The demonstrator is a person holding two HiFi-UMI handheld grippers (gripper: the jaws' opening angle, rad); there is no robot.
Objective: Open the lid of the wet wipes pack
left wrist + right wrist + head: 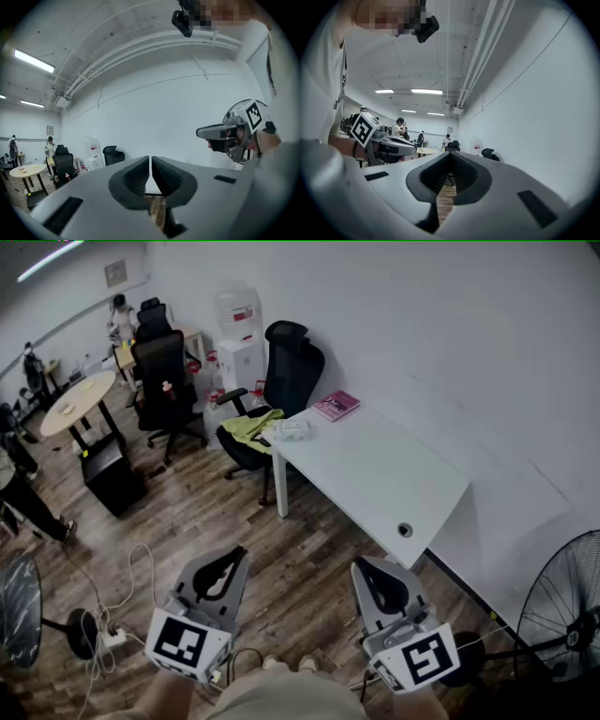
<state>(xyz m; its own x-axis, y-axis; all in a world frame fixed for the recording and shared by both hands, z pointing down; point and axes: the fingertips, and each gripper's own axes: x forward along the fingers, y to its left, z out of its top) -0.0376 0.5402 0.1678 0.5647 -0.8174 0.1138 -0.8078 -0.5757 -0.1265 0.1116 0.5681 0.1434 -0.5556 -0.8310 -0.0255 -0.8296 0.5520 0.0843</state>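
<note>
A small pale pack (292, 429) lies near the far end of the white table (394, 484), beside a pink flat item (336, 405). From here I cannot tell which of the two is the wet wipes pack. Both grippers hang low over the wooden floor, well short of the table. The left gripper (230, 563) is shut with nothing in it, and its jaws meet in the left gripper view (150, 160). The right gripper (367, 570) is also shut and empty, its jaws together in the right gripper view (450, 155). Each gripper shows in the other's view.
A black office chair (281, 381) with a yellow cloth (251, 425) stands at the table's far end. A floor fan (567, 615) is at the right. Cables and a power strip (111, 637) lie on the floor at the left. More chairs, a round table (80, 399) and people are further back.
</note>
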